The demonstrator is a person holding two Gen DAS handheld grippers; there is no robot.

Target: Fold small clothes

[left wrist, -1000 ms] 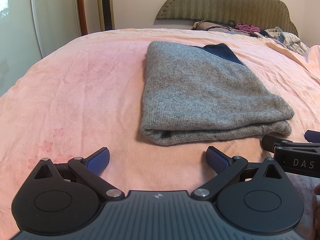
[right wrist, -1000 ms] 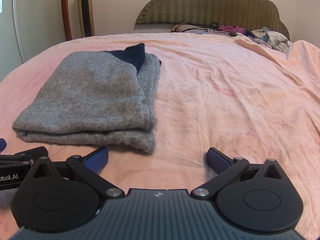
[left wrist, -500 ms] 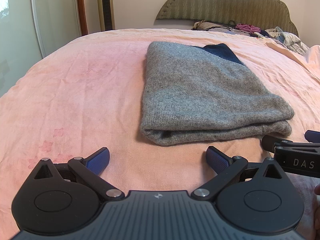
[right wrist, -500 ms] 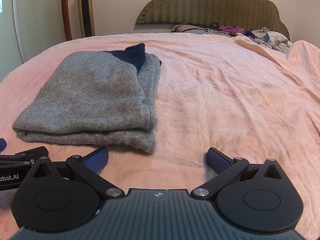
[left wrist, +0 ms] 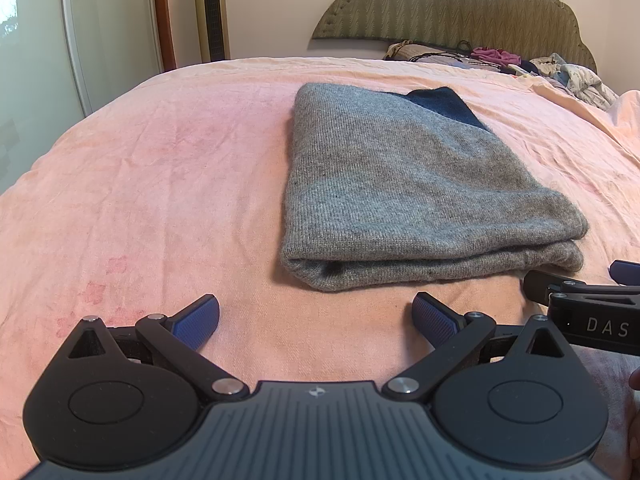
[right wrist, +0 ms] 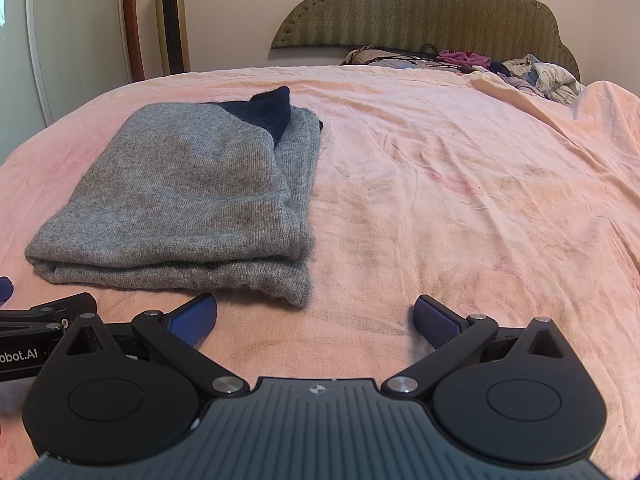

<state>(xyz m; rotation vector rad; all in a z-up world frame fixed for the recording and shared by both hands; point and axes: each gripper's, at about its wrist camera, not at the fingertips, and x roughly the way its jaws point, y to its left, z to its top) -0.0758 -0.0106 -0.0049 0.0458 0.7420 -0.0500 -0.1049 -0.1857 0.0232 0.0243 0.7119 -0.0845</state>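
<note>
A bed covered by a pink sheet (left wrist: 168, 184) fills the room's middle. At far left, beyond the bed's left edge, stand a white wardrobe door (left wrist: 40, 40) and a tall gold tower fan (left wrist: 211, 10) against the wall.

Near the foot edge, the left gripper (left wrist: 316, 316) hovers low over the sheet, its blue-padded fingers (left wrist: 198, 320) spread wide with nothing between them. Just ahead of it, slightly to its right, lies a grey knitted garment (left wrist: 404, 196), folded into a thick rectangle with its stacked layers facing the foot edge. A dark navy part (left wrist: 444, 105) peeks out at its far right corner.

Just beside the left gripper, the right gripper (right wrist: 316, 318) also hovers near the foot edge, fingers wide apart and holding nothing; the garment's near right corner sits just ahead of its left finger.

Right of the garment the sheet is bare and wrinkled. At the head edge, a pile of loose clothes (right wrist: 536, 74) lies below an olive scalloped headboard (right wrist: 420, 4).
</note>
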